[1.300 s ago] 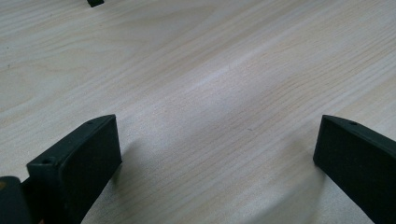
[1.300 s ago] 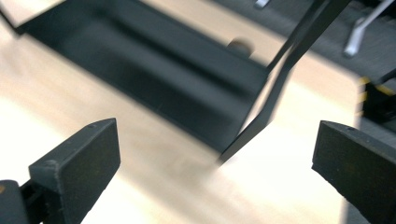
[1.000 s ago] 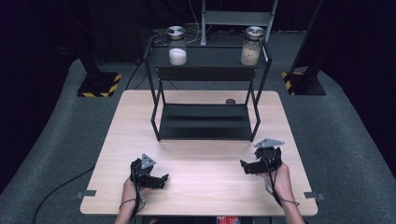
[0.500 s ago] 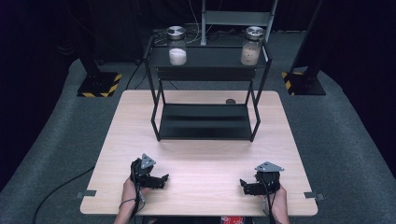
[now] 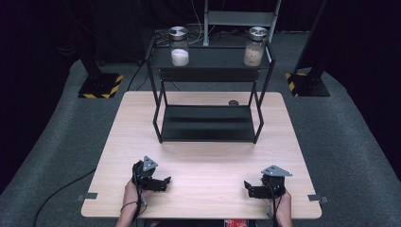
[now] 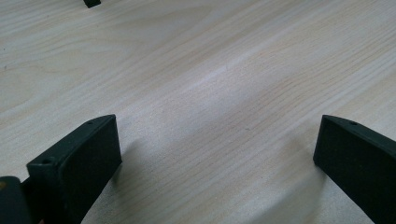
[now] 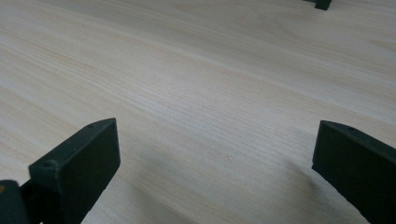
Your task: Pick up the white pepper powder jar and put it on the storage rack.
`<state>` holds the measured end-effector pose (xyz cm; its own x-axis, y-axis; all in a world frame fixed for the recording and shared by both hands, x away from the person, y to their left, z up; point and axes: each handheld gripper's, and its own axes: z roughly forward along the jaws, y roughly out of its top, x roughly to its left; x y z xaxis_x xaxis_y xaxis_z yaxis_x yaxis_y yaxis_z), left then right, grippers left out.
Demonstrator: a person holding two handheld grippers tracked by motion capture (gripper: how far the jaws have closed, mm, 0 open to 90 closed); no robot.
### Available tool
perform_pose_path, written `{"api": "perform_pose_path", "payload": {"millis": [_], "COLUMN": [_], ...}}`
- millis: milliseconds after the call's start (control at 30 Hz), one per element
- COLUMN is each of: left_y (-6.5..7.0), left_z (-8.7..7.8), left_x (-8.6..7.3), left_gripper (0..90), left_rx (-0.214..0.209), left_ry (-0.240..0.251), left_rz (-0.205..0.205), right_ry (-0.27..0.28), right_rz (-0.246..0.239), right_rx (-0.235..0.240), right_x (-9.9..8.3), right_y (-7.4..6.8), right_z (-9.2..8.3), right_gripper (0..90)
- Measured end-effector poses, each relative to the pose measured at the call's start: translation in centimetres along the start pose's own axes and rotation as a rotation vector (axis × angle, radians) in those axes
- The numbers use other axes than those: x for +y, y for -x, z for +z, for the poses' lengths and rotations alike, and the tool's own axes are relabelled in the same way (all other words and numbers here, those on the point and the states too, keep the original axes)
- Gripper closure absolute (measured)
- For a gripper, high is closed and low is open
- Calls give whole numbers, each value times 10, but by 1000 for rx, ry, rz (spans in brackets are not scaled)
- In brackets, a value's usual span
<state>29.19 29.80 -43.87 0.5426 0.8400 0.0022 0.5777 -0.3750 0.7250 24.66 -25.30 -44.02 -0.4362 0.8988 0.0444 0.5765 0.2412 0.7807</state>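
Both grippers sit low on the wood table [image 5: 203, 156] w/ jaws spread wide, nothing in them: left gripper [image 5: 163, 183] near-left, right gripper [image 5: 250, 189] near-right. 2 jars [image 5: 179, 46] up on the black rack [image 5: 208, 123] top shelf, far side.

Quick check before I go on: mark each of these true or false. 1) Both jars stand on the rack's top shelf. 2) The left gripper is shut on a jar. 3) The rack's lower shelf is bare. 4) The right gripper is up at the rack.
1) True: the jar with white contents and the jar with beige contents both stand on the top shelf of the black rack.
2) False: the left gripper is open and holds nothing, low over the wooden table.
3) True: nothing lies on the lower shelf.
4) False: the right gripper sits open near the table's near edge, well short of the rack.
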Motion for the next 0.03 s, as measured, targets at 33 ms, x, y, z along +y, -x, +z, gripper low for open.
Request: {"api": "perform_pose_path", "payload": {"millis": [33], "left_y": [0], "left_z": [0], "left_x": [0], "left_gripper": [2], "left_rx": [-1], "left_ry": [-1], "left_rz": [-2], "right_ry": [4], "right_rz": [-1], "right_rx": [0], "right_x": [-1], "right_y": [0], "right_z": [0], "right_gripper": [0]}}
